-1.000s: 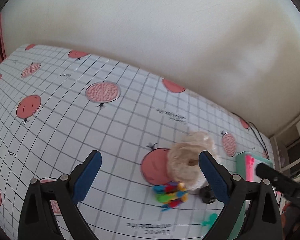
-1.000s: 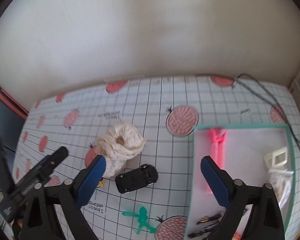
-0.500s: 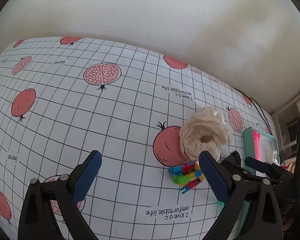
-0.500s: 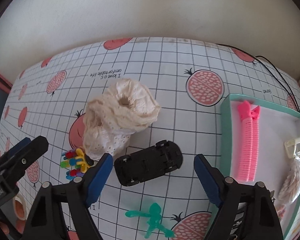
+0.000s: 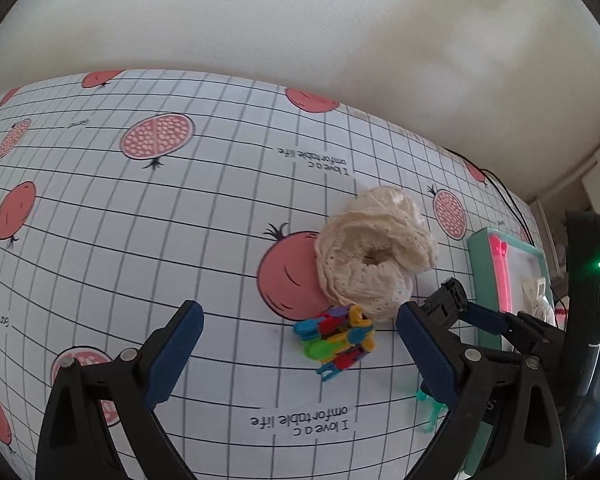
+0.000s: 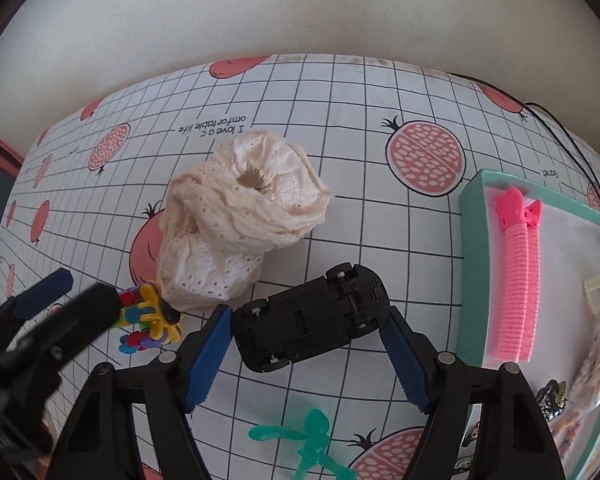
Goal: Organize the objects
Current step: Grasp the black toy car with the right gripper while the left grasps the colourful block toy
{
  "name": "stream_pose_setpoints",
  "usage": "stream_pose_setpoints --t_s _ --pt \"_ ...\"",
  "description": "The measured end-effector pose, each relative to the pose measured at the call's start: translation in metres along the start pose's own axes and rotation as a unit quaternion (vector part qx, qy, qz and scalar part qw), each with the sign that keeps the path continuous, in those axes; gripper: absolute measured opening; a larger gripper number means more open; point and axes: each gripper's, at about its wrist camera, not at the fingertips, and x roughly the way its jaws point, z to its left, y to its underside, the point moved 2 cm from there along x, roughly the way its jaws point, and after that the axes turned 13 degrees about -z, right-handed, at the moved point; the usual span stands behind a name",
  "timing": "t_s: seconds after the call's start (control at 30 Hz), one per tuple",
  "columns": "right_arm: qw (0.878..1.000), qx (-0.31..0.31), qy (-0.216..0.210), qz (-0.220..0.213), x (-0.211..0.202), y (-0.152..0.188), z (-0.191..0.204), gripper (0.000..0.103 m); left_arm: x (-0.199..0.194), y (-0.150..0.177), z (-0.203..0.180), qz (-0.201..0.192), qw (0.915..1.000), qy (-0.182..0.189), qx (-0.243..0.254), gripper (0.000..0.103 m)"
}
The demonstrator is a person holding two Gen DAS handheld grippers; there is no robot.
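Between the spread jaws of the right tongs the upside-down black toy car is lying unheld, so squeezing its long sides looks wisest, while the left tongs are gaping empty above the coloured clips.

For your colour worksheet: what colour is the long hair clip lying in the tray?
Bright pink hair clip, inside the teal-rimmed tray; clearest in the right wrist view.

A tablecloth with a black grid, red pomegranates and small upside-down lettering fills the middle and lower frame in both wrist views. A plain cream wall spans the top. A thin black cable runs along the cloth at upper right, towards the right edge.
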Motion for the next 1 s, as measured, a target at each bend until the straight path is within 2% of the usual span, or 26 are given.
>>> stream_pose_setpoints --t_s 0.4,0.67,0.77,0.9,1.0 --pt "1.0 0.008 -0.001 0.001 -0.006 -0.001 -0.023 0.077 0.004 0.003 0.0 0.012 0.9999 -0.001 -0.002 0.091" --pt "1.0 0.026 -0.007 -0.015 -0.027 -0.008 -0.034 0.077 0.005 0.004 -0.007 0.018 0.9998 0.007 0.01 0.09" --pt "0.999 0.029 -0.003 -0.022 -0.033 -0.012 -0.035 0.077 0.006 0.005 -0.009 0.02 0.9997 0.009 0.011 0.075" --pt "0.999 0.032 0.003 -0.03 -0.044 -0.015 -0.04 0.077 0.012 0.009 -0.01 0.029 0.9994 0.011 0.016 0.074" --pt "0.999 0.032 0.007 -0.033 -0.046 -0.017 -0.041 0.077 0.016 0.011 -0.011 0.036 0.9992 0.012 0.017 0.068"
